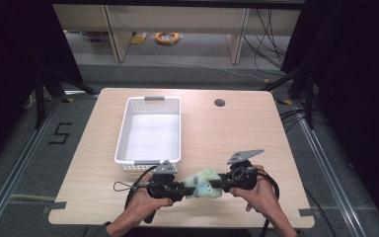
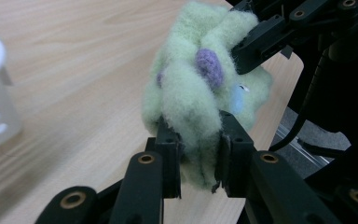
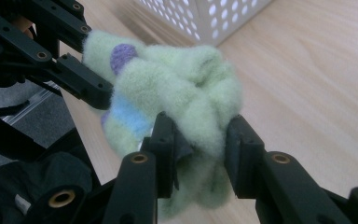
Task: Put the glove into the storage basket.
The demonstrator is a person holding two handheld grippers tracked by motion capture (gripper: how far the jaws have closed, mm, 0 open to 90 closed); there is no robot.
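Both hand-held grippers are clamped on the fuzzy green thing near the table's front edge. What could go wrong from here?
1. The left hand-held gripper and right hand-held gripper pinch only folds of the soft green fleece item; fleece could slip free.
2. It sits by the table's front edge; a drop may land on the floor.
3. The white basket has tall walls; a hanging end could snag its rim.

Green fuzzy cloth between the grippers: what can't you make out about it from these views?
- High view: green cloth too small; its shape is unclear.
- Left gripper view: the left gripper fingers cover its lower fold.
- Right gripper view: the right gripper hides its underside; the white basket is cut off by the top edge.
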